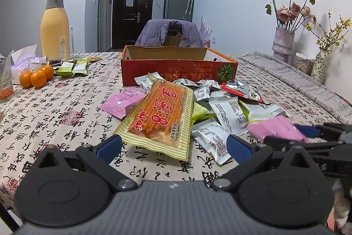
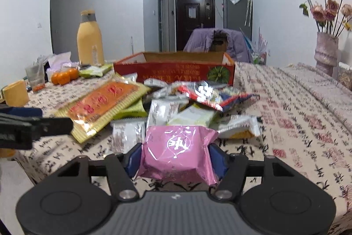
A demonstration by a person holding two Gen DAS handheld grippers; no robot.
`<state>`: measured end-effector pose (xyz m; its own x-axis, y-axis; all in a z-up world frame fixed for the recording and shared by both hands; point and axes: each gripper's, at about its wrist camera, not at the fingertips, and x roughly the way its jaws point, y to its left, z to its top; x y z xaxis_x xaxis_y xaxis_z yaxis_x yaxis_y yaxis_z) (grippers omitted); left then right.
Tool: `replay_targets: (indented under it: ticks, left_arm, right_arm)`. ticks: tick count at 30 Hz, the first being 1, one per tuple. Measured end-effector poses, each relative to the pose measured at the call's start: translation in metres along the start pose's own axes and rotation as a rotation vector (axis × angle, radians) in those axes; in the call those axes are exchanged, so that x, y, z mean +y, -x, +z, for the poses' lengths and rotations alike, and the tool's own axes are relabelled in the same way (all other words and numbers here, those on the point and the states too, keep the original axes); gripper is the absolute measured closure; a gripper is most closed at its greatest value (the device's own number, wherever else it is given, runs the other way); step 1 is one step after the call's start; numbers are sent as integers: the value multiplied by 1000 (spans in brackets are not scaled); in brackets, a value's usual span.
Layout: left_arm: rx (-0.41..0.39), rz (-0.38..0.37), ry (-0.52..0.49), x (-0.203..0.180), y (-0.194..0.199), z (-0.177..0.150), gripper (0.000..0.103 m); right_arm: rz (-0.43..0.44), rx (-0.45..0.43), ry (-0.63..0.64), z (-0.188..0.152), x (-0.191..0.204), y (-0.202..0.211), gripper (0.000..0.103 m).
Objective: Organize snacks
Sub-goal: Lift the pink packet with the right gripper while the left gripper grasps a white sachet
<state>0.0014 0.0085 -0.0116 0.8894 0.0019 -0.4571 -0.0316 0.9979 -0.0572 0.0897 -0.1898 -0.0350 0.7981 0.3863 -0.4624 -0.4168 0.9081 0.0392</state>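
A heap of snack packets lies on the patterned tablecloth in front of an open red cardboard box (image 1: pixel 176 68) (image 2: pixel 176 74). On top lies a long yellow packet of orange sticks (image 1: pixel 160 116) (image 2: pixel 103 107). My left gripper (image 1: pixel 173 147) is open and empty, its blue pads either side of that packet's near end. My right gripper (image 2: pixel 173 155) is shut on a pink packet (image 2: pixel 178 151), held just above the table; it also shows in the left wrist view (image 1: pixel 277 128). A second pink packet (image 1: pixel 123 101) lies left of the heap.
A tall yellow bottle (image 1: pixel 55 30), tangerines (image 1: pixel 36 77), green packets (image 1: pixel 72 68) and tissue stand at the back left. A vase of dried roses (image 1: pixel 282 41) and a smaller vase (image 1: pixel 319 65) stand on the right. A chair with a purple jacket (image 1: pixel 169 32) is behind the box.
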Motion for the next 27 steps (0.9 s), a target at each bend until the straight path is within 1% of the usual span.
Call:
replay_targets:
  ticks: [4,7,13,18,20,22,24,26,27]
  left_arm:
    - [5,2,-6,-2,0,1,0]
    - [10,2,-17,-7,-3,5,0]
    - [11,-16,-59,-28,-11,10,0]
    - [47,-23,-90,-49,-28,14,0]
    - [73,-23,-94,-55,-37,16,7]
    - [93,-29,-96,-60,-44,18,21]
    - [117,-35,-93,-65,-53,20,26]
    - [146,-24,-86,-68,-62,22,30]
    - [164,-24,-75,-69,-66,23,35]
  right_arm:
    - [-7,-50,-8,8,-3,14,40]
    - [-22,-67,-14,13,-7,18,40]
    - [-34,-54,-32,13,-18,13,40]
    - [-37,-56,-42,12,-27,8,40]
    - [-37,-57,-48,12,-32,7,40]
    - [-40,-57,-50,11,-37,5,40]
    - [-43,-58,-54,11,-42,2,40]
    - [-44,-60,-59,12,-46,1,40]
    - [-43,-62,-59,12,-49,0,40]
